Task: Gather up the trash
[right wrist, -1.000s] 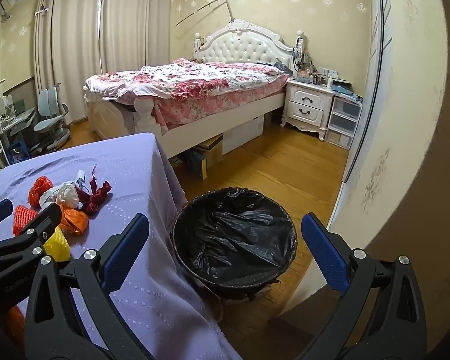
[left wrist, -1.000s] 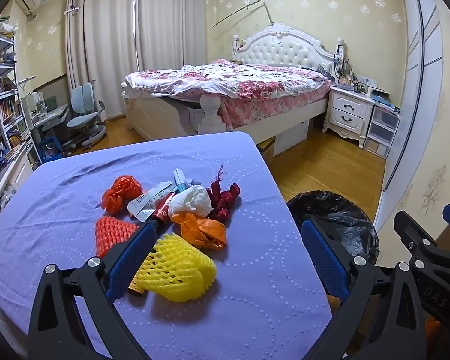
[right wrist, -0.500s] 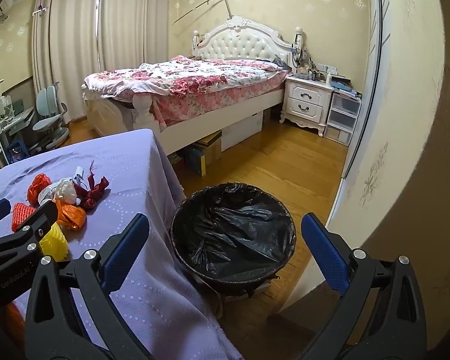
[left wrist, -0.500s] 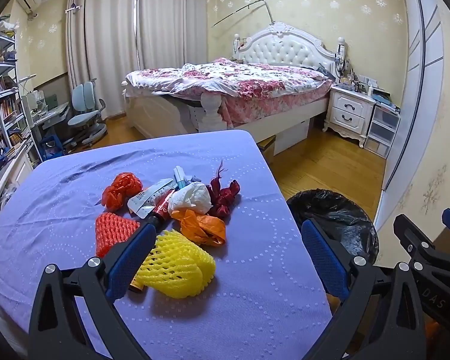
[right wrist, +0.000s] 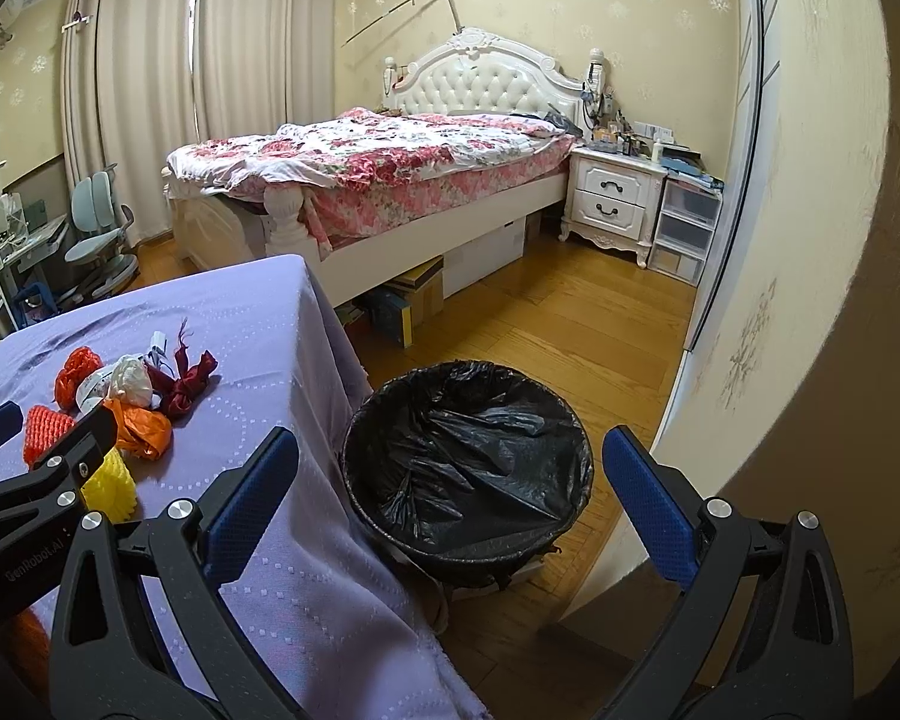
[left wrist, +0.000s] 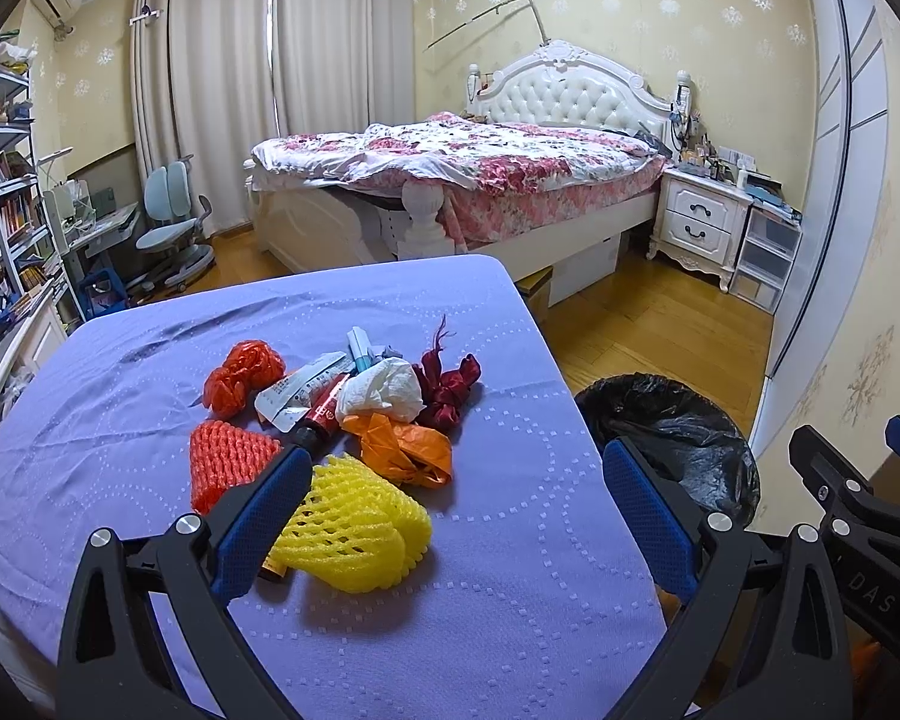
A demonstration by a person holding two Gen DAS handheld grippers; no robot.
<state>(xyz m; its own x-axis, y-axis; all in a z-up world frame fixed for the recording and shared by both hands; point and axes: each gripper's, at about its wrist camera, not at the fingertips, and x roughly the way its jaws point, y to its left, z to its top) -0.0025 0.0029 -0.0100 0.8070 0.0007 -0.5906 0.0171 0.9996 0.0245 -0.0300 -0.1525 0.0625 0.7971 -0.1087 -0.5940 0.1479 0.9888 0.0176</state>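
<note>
The trash pile [left wrist: 354, 420] lies mid-tabletop [left wrist: 510, 540] on purple cloth, its yellow foam net [left wrist: 354, 522] nearest the left gripper [left wrist: 450, 510], whose fingers stand apart and empty. The right gripper [right wrist: 450, 498], fingers also apart, hangs above the black-lined bin [right wrist: 468, 456] on the floor beside the tabletop's edge. A bed [right wrist: 390, 168] and nightstand [right wrist: 612, 204] stand well behind.

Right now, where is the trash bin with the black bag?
The trash bin stands on the wooden floor, just off the right edge of the purple table. In the right wrist view it sits centred between the open right gripper fingers.
</note>
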